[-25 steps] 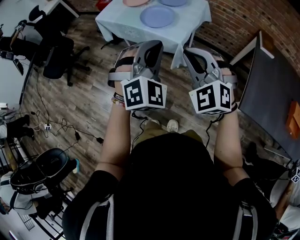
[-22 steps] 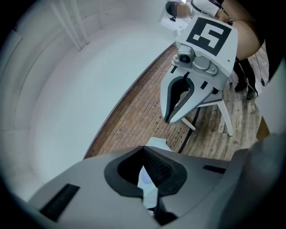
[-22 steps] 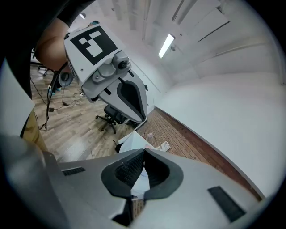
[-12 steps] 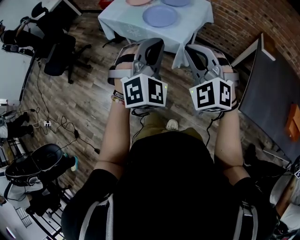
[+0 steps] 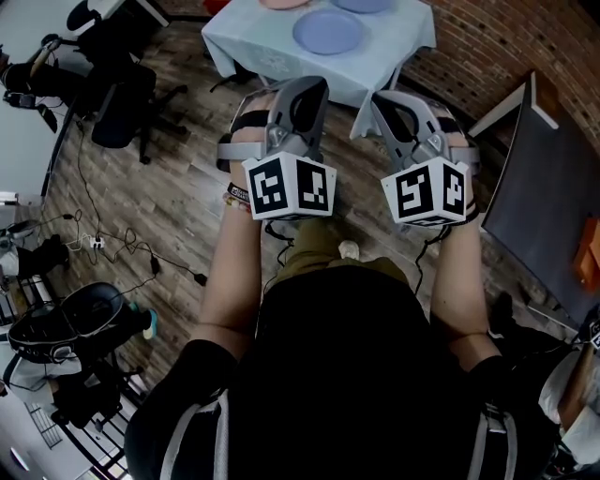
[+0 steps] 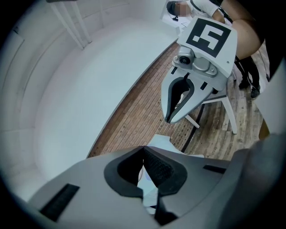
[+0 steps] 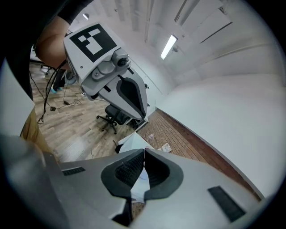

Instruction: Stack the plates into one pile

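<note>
Shifted since a second ago, head view: table [image 5: 267, 52] and its plates sit a bit further right and higher in frame. Pink plate [image 5: 284, 3] is now almost cut off by the top edge. Board [image 5: 548, 216] at right has slid right as well. Both grippers sit where they were, side by side at chest level over the floor [image 5: 178, 206], well short of the table.

Same view, plates: blue plate [image 5: 328, 31] lies flat and face up near the table's near edge. Pink plate is behind it to the left and a third plate [image 5: 364, 4] behind it to the right, both only slivers. All three lie apart, not stacked. They are round, so no long axis and no heading to give. Left gripper [image 5: 298, 94] and right gripper [image 5: 394, 101] both point forward at the table, marker cubes toward the camera.

Left gripper view: left gripper [image 6: 144, 152] has its pads pressed together, nothing between them. A table corner shows just past the tips. Right gripper [image 6: 170, 118] hangs alongside at upper right with its jaws meeting at the tip.

Right gripper view: right gripper [image 7: 144, 154] is fully closed, pad on pad, and empty. The table corner sits beyond the tips. Left gripper [image 7: 142, 117] is at upper left, jaws together, with a chair [image 7: 111, 118] on the floor behind it.
</note>
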